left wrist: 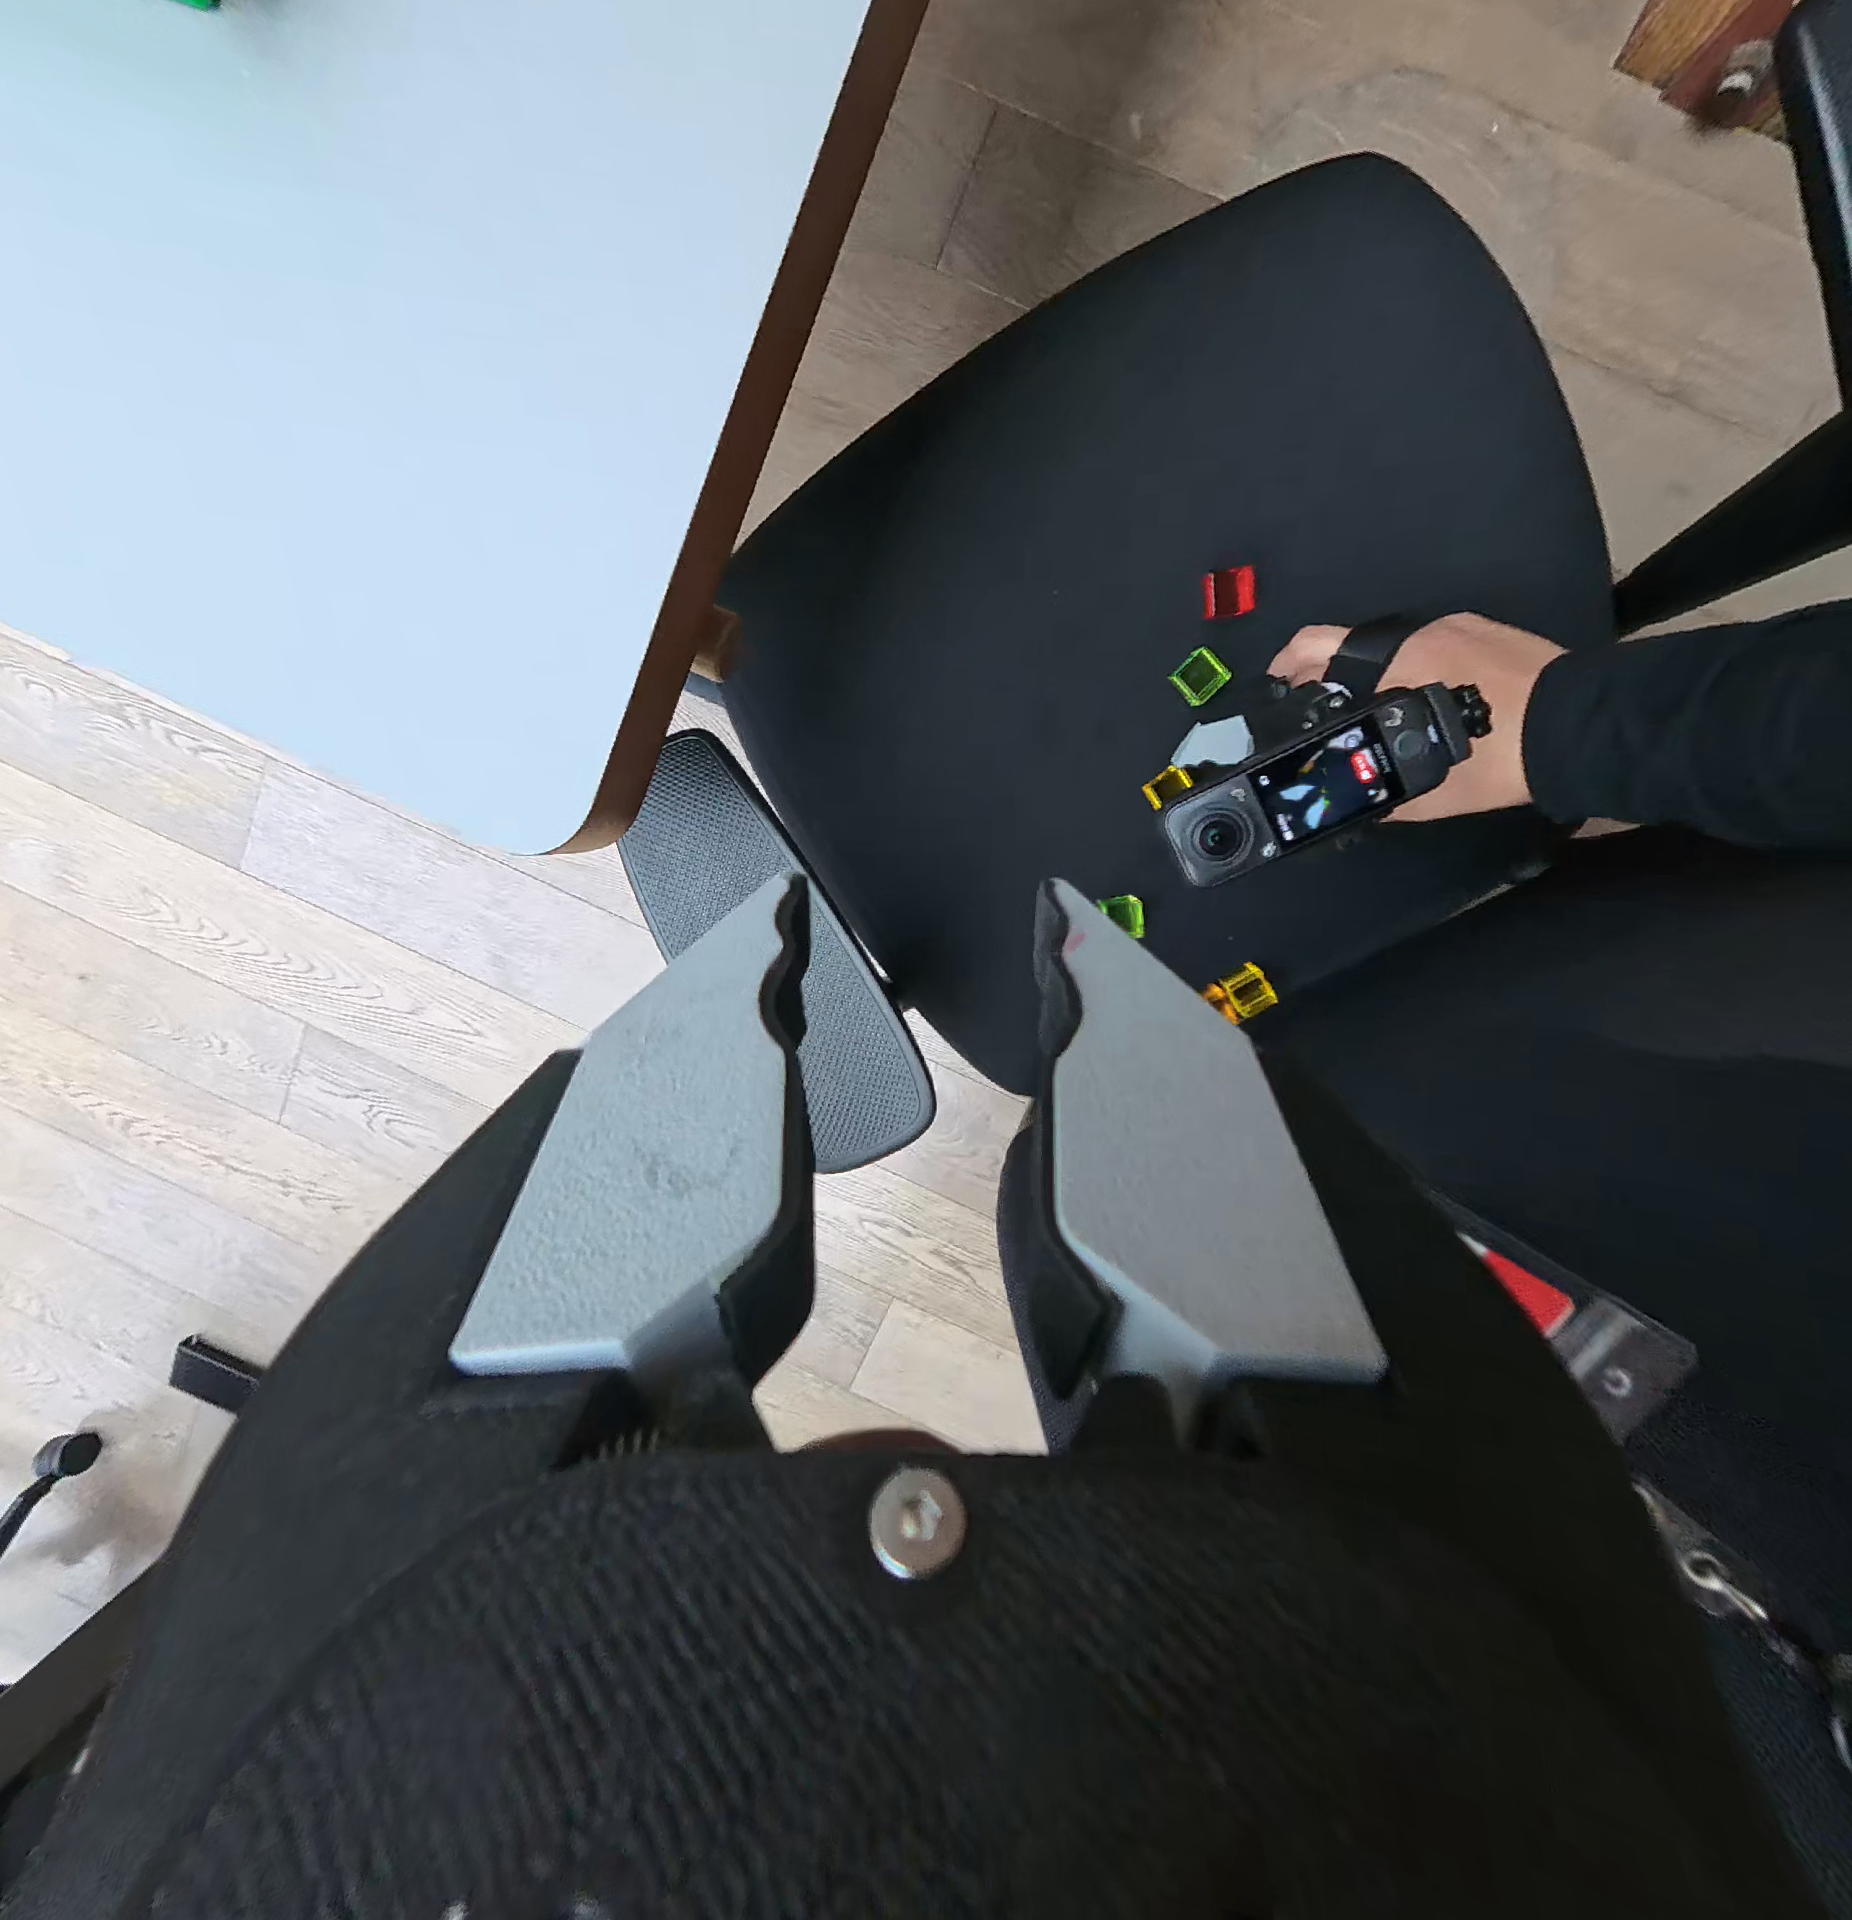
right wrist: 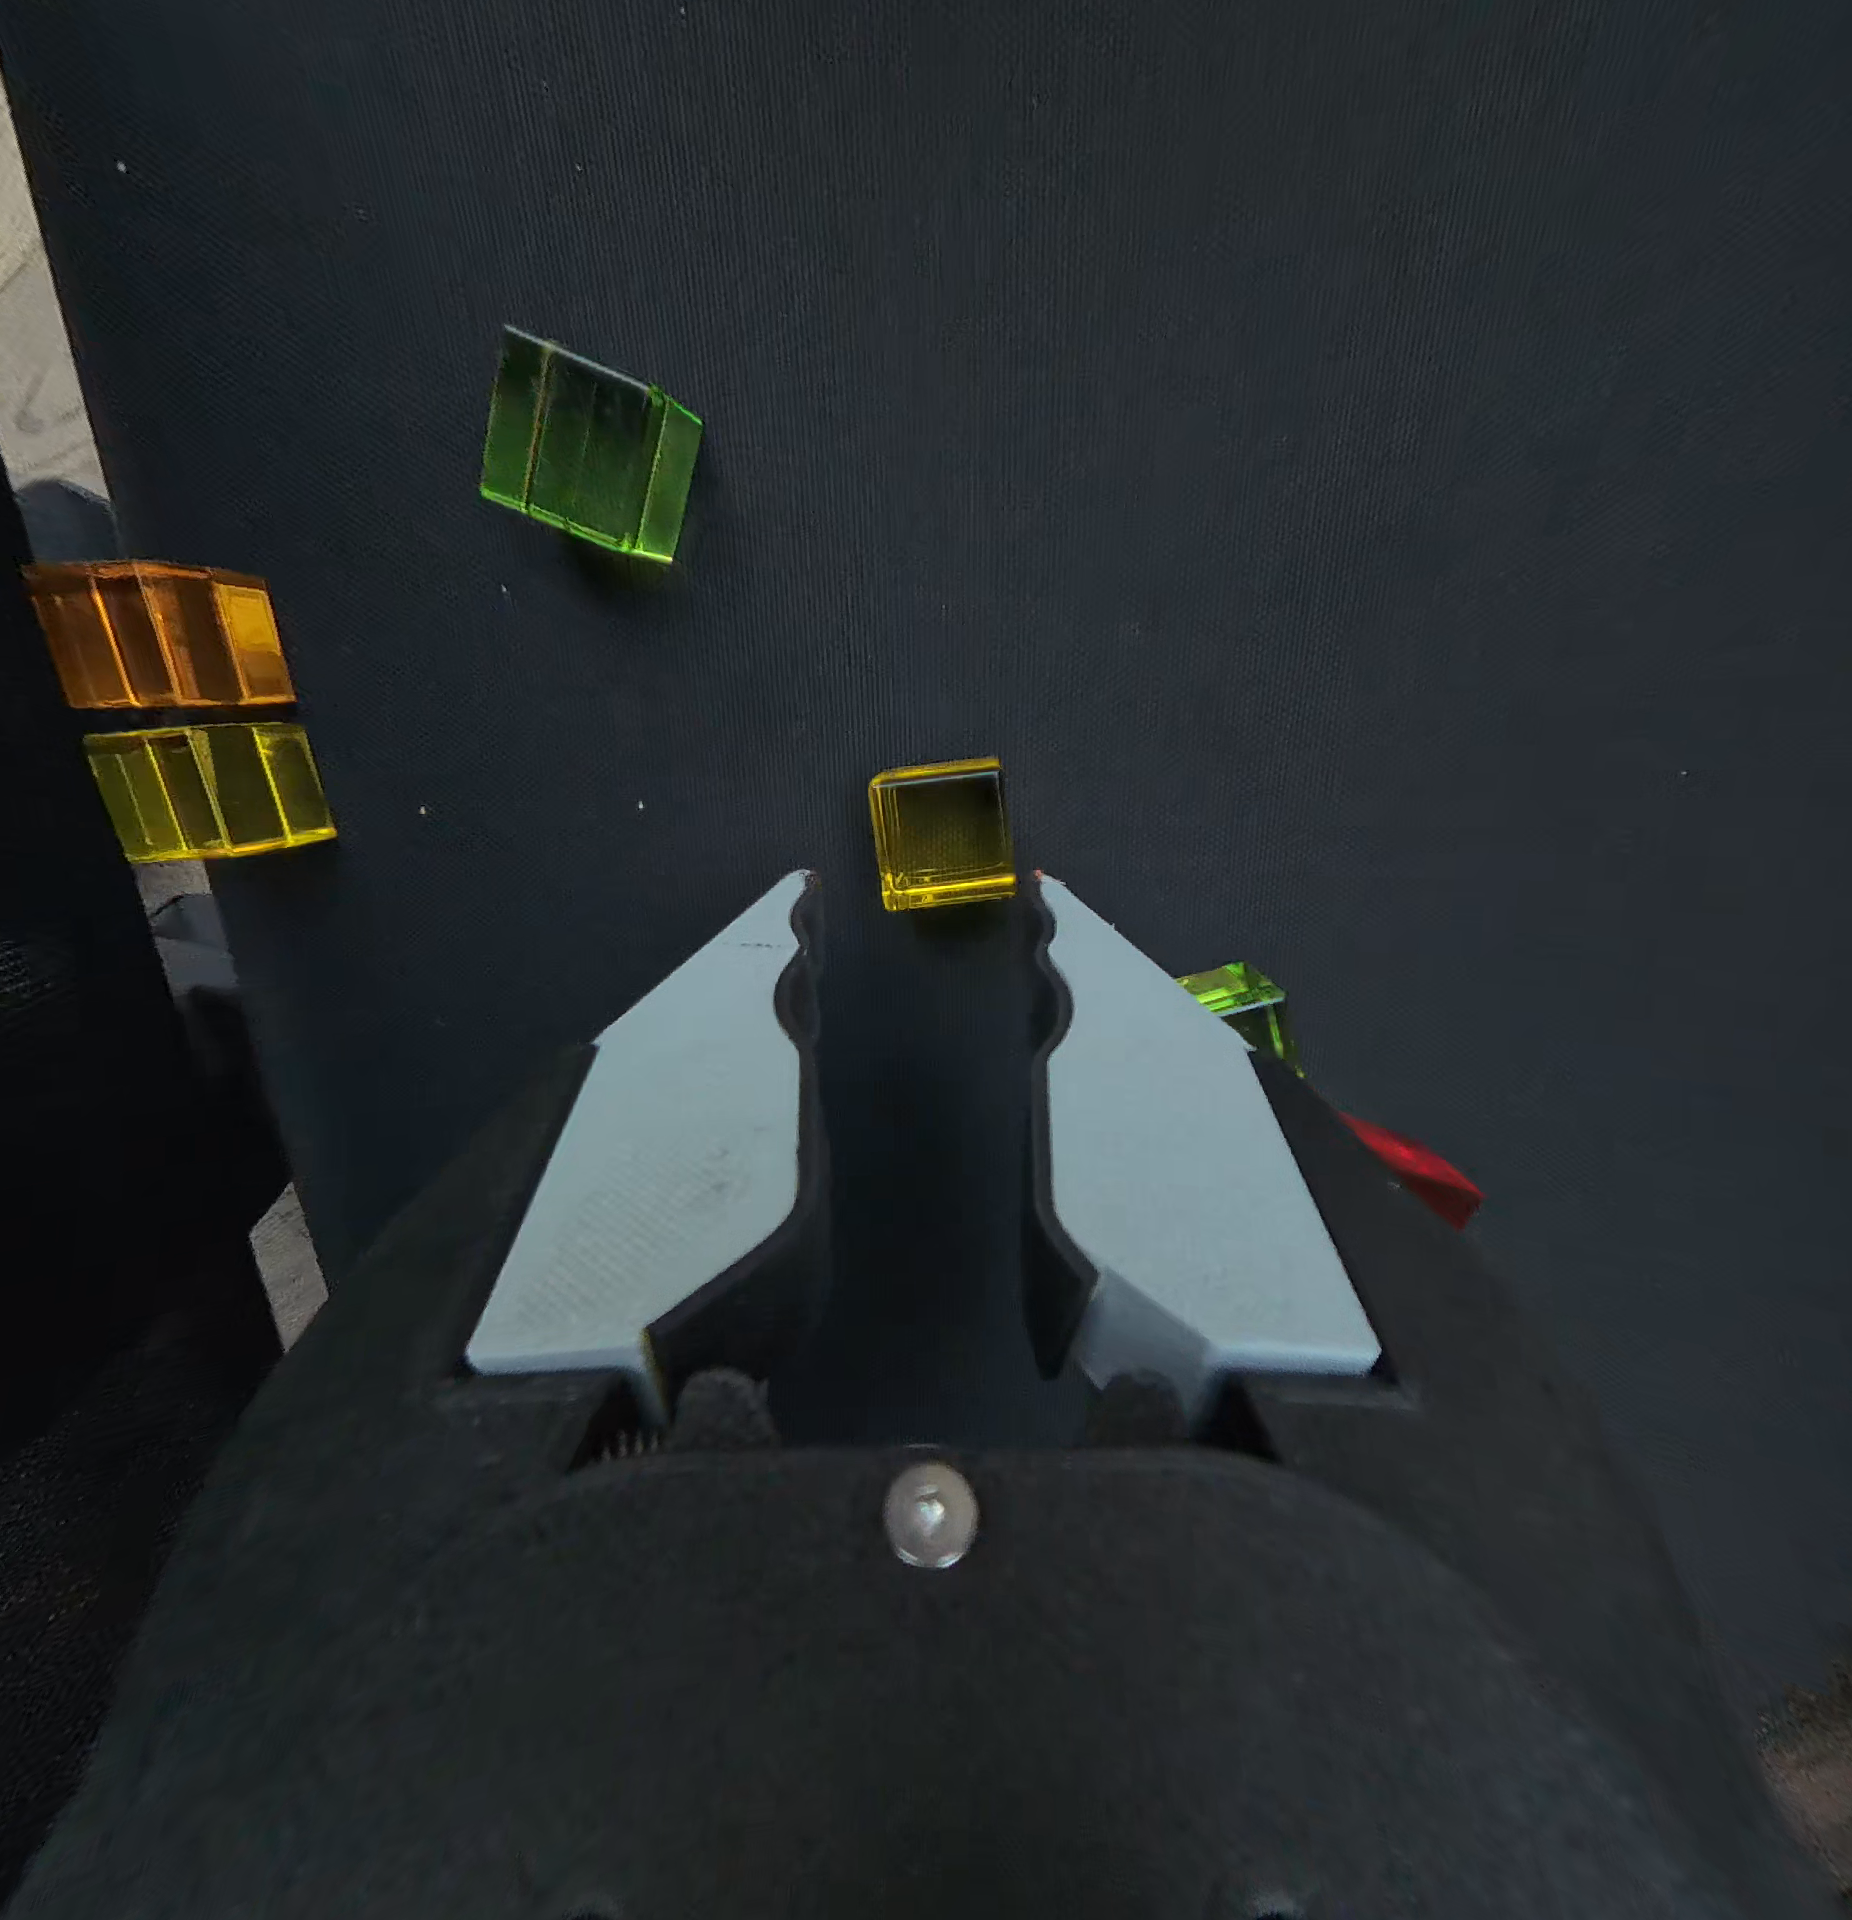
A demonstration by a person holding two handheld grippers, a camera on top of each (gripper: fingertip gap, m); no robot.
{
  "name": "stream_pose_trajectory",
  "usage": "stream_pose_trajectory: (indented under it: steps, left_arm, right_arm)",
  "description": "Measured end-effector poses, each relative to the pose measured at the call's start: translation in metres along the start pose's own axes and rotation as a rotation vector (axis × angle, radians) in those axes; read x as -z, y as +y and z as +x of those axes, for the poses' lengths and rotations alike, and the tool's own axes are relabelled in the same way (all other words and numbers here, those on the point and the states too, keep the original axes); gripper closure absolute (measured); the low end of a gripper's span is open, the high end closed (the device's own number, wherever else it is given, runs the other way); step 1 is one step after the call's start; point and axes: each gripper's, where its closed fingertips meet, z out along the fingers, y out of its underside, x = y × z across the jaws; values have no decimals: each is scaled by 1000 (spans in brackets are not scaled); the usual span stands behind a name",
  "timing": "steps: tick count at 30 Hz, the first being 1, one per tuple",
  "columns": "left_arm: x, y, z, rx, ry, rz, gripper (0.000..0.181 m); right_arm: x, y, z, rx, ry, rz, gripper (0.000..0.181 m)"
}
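Your right gripper (right wrist: 922, 883) hangs low over a black chair seat (right wrist: 1317, 468), jaws released and holding nothing, with a small yellow cube (right wrist: 937, 836) lying on the fabric just beyond the fingertips and roughly in line with the gap between them, a placing that suggests the gripper is lined up on it, though that is a judgement only. Your left gripper (left wrist: 917, 914) is held higher and back, jaws likewise parted and empty, over the wood floor (left wrist: 174, 987) beside the corner of a pale blue worktop (left wrist: 330, 364), well apart from the cubes, as if kept clear of the other hand's work. Seen from there, a hand (left wrist: 1421, 707) in a black sleeve holds the right gripper down at the seat. The cubes lie loose on the seat, all clear plastic: two green, one (right wrist: 589, 447) ahead to the left and one (right wrist: 1244, 1003) partly hidden behind the right finger; two yellow, the near one and another (right wrist: 210, 790) at the seat's left edge, touching or just beside one orange (right wrist: 158, 634); and one red (right wrist: 1421, 1169) at the lower right, mostly hidden; six in all
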Motion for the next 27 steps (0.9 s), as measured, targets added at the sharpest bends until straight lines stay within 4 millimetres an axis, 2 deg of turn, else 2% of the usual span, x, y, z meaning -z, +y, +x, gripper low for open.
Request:
stream_pose_trajectory:
  steps: [5, 13, 20, 27]
  left_arm:
    - [3, -5, 3, -6, -1, 18, 141]
    - [1, -3, 6, -17, -1, 2, 143]
    - [-1, -1, 9, -29, -1, -9, 142]
    - [2, -4, 8, -22, -2, 5, 143]
  right_arm:
    - [-6, 4, -3, 6, 6, 14, 144]
    - [-11, 4, -3, 3, 21, 23, 146]
    - [-17, 2, -5, 38, 27, 15, 156]
    - [-15, 4, -8, -18, 20, 25, 156]
